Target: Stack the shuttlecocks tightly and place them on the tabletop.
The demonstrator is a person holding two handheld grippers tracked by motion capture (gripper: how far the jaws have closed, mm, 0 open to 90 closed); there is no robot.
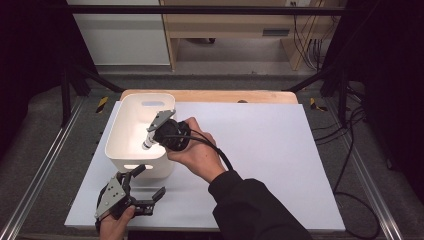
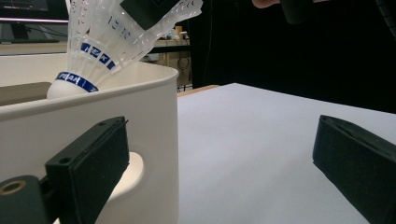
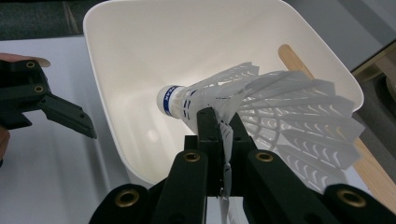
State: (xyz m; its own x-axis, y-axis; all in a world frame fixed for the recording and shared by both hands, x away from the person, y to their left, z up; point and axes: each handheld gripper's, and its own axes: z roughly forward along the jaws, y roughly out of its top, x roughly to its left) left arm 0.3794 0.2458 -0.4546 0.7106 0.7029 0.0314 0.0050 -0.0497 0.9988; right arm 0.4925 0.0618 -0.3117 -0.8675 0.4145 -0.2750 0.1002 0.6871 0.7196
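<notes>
Right claw (image 3: 219,135) clamped on shuttlecock (image 3: 261,112) skirt, cork end down over the white bin (image 3: 140,56) (looks lined up for a drop). Left claw (image 1: 142,185) spread apart, idle on bench (image 1: 260,150) beside bin.

light fell from above onto the white sheet-covered desk (image 1: 260,150), leaving the surrounding room dim and nearly black at the sides. the white plastic bin (image 1: 131,150) glowed softly inside, without hard glare. in the left gripper view the near black jaws were soft, slightly out of focus.
</notes>
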